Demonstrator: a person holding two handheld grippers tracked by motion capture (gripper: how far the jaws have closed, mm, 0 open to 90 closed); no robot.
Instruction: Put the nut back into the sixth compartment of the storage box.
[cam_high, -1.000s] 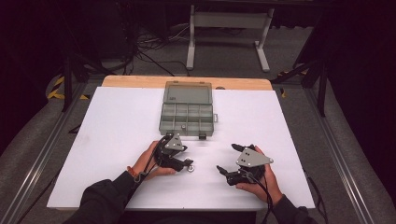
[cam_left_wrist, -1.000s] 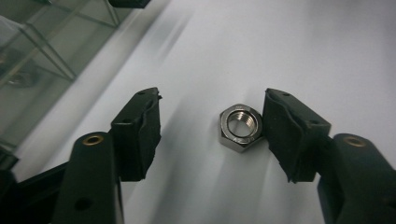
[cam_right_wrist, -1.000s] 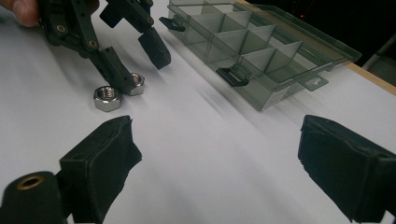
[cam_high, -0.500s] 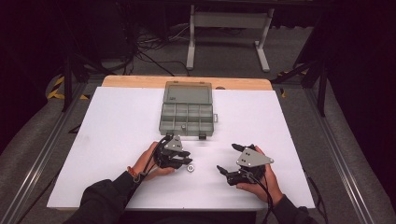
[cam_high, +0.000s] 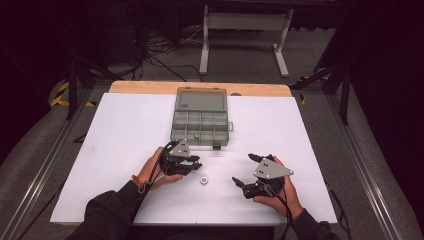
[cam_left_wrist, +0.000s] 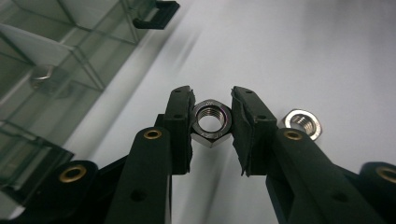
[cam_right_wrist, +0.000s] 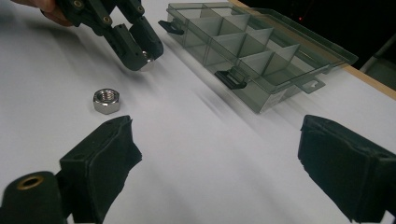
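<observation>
Left gripper clamps a hex nut; 2nd nut just beside, compartment box near.

In the left gripper view we see the organizer box blurred and cut off by the left edge, and the small metal piece inside one compartment is too unclear to identify.

Right tongs agape; loose nut near; left tongs grip nut.
</observation>
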